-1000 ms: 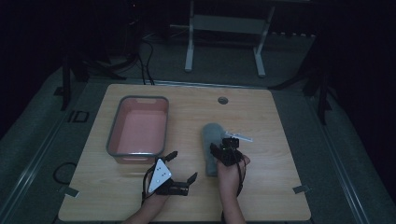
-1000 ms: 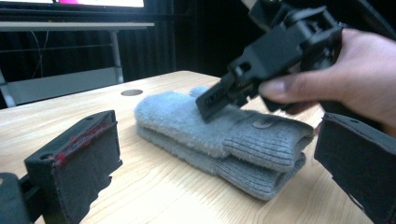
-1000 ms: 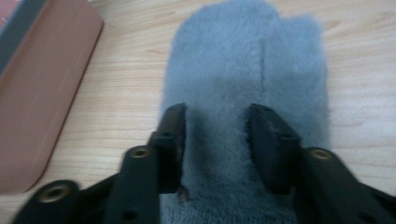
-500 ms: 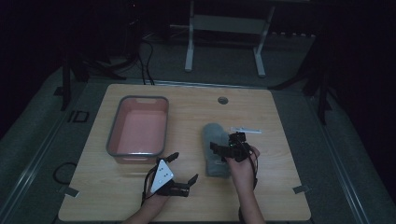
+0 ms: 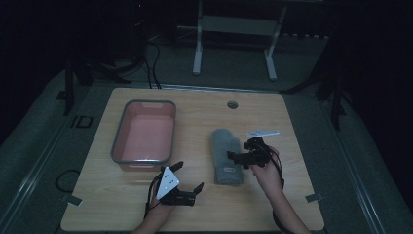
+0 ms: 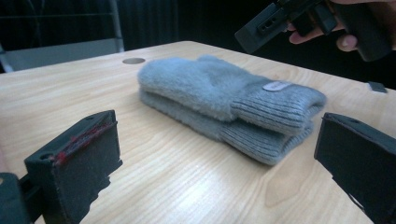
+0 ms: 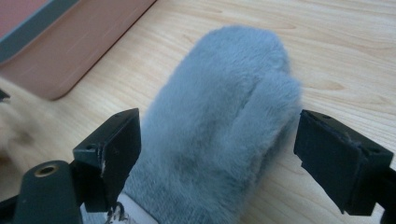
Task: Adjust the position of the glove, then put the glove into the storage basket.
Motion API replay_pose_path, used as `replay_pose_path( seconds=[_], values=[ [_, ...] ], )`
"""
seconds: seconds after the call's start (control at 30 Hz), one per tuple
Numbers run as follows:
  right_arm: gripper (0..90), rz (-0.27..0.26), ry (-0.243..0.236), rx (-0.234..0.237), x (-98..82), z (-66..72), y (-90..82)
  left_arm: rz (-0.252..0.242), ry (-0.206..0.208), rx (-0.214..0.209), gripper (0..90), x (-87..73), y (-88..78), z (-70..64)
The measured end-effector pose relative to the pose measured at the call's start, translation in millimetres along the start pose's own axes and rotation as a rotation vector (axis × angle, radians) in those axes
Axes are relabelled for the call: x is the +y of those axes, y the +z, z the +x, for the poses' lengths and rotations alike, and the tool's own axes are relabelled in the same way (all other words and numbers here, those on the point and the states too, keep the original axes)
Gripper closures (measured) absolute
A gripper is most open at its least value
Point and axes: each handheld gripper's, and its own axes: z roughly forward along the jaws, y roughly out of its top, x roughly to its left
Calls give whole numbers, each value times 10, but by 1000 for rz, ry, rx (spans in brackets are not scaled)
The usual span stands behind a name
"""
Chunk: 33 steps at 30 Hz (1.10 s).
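High view: the pair of stacked fluffy grey knitted mittens (image 5: 227,156) lies flat on the pale wooden table (image 5: 292,122), right of the grey-rimmed pink plastic tub (image 5: 144,135). I see my right gripper (image 5: 242,157) just beside them, its jaws just opened wide and pressing nothing, the mitten tips lying between them. Left gripper (image 5: 187,178) wide open near the front edge, empty.

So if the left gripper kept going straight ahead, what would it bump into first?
Most likely the grey mittens. They lie stacked right ahead between the left gripper's open jaws, with bare table before them.
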Motion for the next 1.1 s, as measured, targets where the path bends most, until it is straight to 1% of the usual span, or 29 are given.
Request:
replay_pose_path(
  seconds=[0.03,0.07,0.1,0.13,0.17,0.27,0.3,0.33,0.4,0.47,0.5,0.53,0.6,0.67,0.7,0.73,0.77,0.8,0.87,0.9,0.93,1.0,1.03,1.07,1.1],
  values=[
    [147,5,-9,-3,-1,-4,-1,2,-1,-5,5,-3,-12,7],
    [148,4,-27,-3,-3,-12,-5,2,-11,-7,5,-1,-16,11],
    [147,-7,-37,8,-7,-22,-12,-1,-30,-9,5,4,-16,17],
    [149,-16,-36,14,-13,-33,-23,0,-41,-8,5,10,-14,21],
    [150,-19,-48,20,-20,-43,-26,3,-48,-6,5,21,-13,19],
    [149,-15,-82,30,-43,-51,-25,7,-51,9,5,55,-18,17],
    [149,-14,-96,37,-54,-58,-20,8,-60,8,5,68,-23,17],
    [147,-19,-111,47,-70,-68,-16,12,-65,7,5,76,-30,21],
    [147,-25,-127,55,-87,-90,-22,20,-83,9,5,84,-32,27],
    [141,-45,-137,80,-99,-111,-41,37,-108,-1,5,91,-15,36],
    [140,-55,-145,84,-114,-130,-52,50,-121,-11,5,98,1,37],
    [140,-61,-145,81,-138,-151,-67,65,-124,-24,5,108,22,34],
    [141,-83,-132,80,-197,-209,-98,93,-102,-38,6,142,82,8],
    [143,-96,-112,76,-251,-273,-123,127,-78,-31,5,192,138,-14],
    [143,-96,-112,76,-251,-273,-123,127,-78,-31,5,192,138,-14],
    [143,-108,-102,82,-269,-290,-140,147,-72,-34,5,235,184,-23],
    [143,-118,-104,79,-286,-298,-166,151,-65,-21,5,264,212,-28],
    [144,-129,-115,80,-292,-295,-184,153,-64,-12,5,294,240,-26],
    [145,-138,-113,81,-289,-279,-212,170,-93,-30,5,371,323,1],
    [146,-131,-111,94,-273,-272,-224,176,-96,-30,5,397,350,10],
    [144,-123,-100,103,-264,-267,-230,187,-106,-33,5,431,393,22],
    [141,-99,-63,95,-242,-278,-223,228,-117,-41,6,497,493,48],
    [142,-95,-37,92,-233,-288,-214,247,-117,-47,6,528,548,54],
    [141,-97,-22,83,-222,-299,-202,262,-107,-36,6,555,608,55],
    [121,-96,-16,65,-211,-299,-190,274,-105,-35,6,578,674,57]
  ],
)
